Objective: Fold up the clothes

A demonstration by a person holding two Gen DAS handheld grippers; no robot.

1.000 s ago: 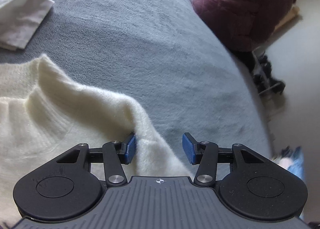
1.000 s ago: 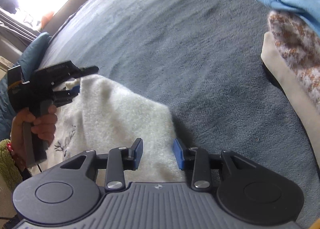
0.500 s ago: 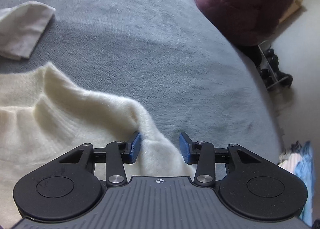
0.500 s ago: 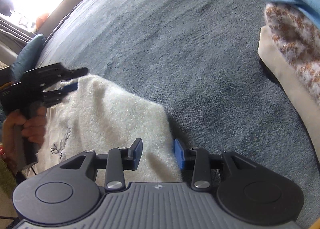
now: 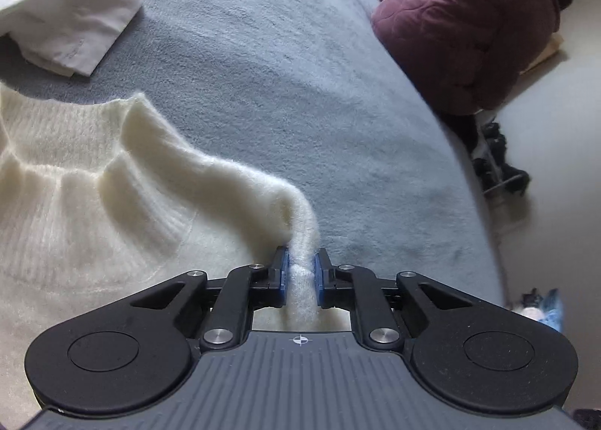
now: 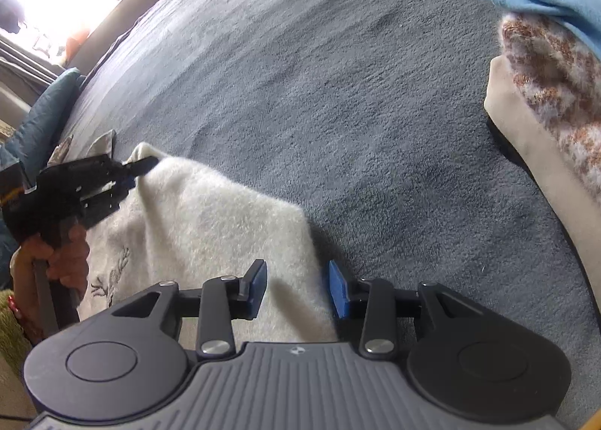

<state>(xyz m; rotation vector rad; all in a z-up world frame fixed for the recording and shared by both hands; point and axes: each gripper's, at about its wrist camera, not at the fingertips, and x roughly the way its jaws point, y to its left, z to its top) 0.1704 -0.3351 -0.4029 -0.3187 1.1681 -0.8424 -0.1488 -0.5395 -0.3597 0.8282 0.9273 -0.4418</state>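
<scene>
My left gripper (image 5: 300, 276) pinches a fuzzy cream sweater (image 5: 94, 204) fold, ribbed collar beside it, lying on the grey fleece blanket (image 5: 281, 73). My right gripper (image 6: 296, 289) gapes wide over the sweater's square corner; patterned knit pile (image 6: 552, 91) far right.

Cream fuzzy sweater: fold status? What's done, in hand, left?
Done: nothing folded on the cream fuzzy knit sweater; it lies spread on the grey fleece bedspread. A stack of other garments sits at the right.
In hand: left gripper shut on a pinched sweater edge. Right gripper open, straddling another edge.
Left: close the right gripper, then make every fold.
</scene>
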